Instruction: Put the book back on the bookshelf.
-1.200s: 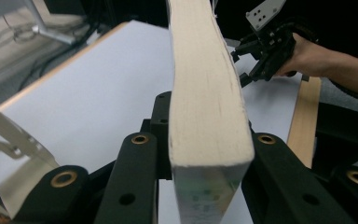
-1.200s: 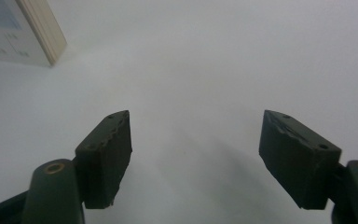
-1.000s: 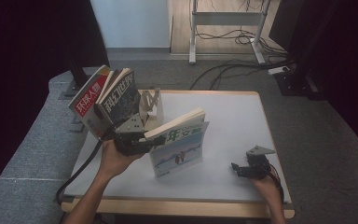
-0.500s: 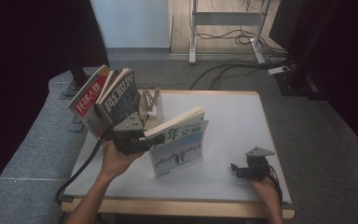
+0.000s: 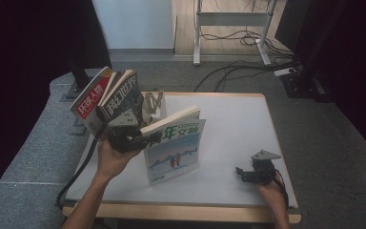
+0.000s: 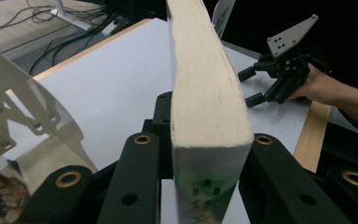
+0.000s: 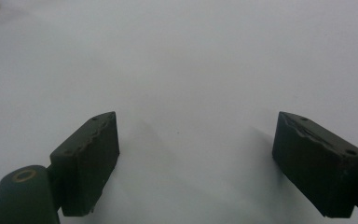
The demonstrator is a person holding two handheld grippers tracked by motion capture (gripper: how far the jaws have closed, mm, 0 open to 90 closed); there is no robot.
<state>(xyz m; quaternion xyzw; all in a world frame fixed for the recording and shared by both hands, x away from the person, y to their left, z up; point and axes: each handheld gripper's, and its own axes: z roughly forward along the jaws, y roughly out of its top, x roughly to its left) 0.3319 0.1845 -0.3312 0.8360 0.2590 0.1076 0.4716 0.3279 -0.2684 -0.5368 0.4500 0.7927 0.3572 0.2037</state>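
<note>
My left gripper (image 5: 132, 138) is shut on a thick green-and-white magazine (image 5: 174, 148) and holds it upright over the left half of the white table (image 5: 233, 119). In the left gripper view the magazine's cream page edge (image 6: 205, 93) runs up between both black jaws, which press on its two sides. My right gripper (image 5: 244, 172) rests near the table's front right edge, apart from the magazine. Its jaws are open with nothing between them, as the right gripper view shows (image 7: 196, 154). The left gripper view also shows this right gripper (image 6: 251, 86) in a hand farther off.
Two magazines, one red-and-white (image 5: 93, 98) and one dark (image 5: 121, 93), lean at the table's far left by a metal bookend (image 5: 153, 102). The bookend (image 6: 23, 107) stands just left of my left jaws. Cables lie on the floor beyond the table.
The left hand has edged the held magazine slightly left toward the leaning magazines. The right gripper has stayed where it was.
</note>
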